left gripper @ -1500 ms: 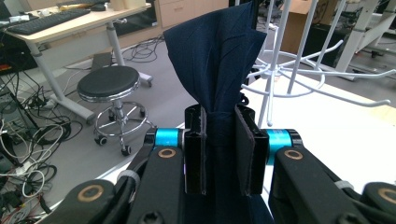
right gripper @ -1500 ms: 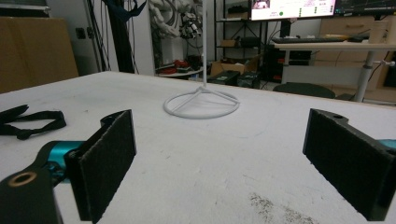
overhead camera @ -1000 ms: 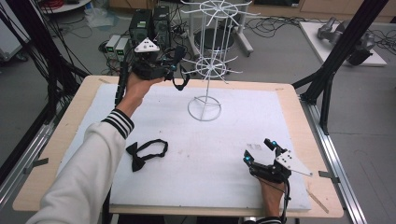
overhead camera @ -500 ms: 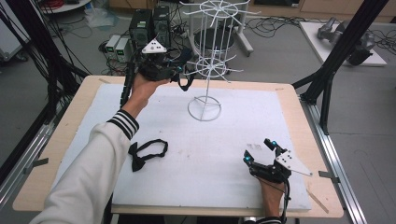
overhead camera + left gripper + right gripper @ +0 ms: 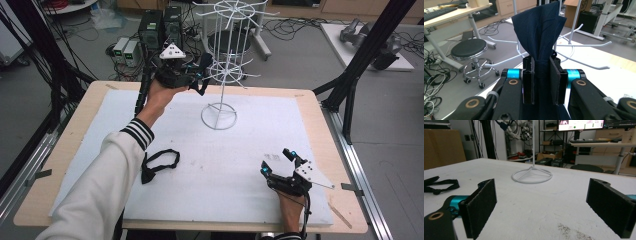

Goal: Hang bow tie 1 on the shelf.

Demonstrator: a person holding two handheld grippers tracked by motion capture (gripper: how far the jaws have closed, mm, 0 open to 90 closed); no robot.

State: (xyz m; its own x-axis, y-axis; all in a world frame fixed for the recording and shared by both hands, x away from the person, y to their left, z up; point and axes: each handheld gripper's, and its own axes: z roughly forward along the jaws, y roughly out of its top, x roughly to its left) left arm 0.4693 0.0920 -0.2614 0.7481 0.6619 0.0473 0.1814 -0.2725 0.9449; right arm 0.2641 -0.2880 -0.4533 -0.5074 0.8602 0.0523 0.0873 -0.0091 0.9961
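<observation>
While the left claw (image 5: pixel 202 75) clamps the navy cloth (image 5: pixel 541 32) upright near the tabletop's far edge, just beside the white wire rack's (image 5: pixel 226 75) hooks ahead, the right claw (image 5: pixel 278 162) rests agape near the front right corner.

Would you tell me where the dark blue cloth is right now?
The dark blue cloth is clamped in the left gripper, raised at the table's far left, beside the white wire rack's hooks.

Matt navy cloth (image 5: pixel 539 32); glossy white wire rack (image 5: pixel 227 65) at 12 o'clock; rough white mat (image 5: pixel 240 150) on a smooth wood table (image 5: pixel 85 107).
</observation>
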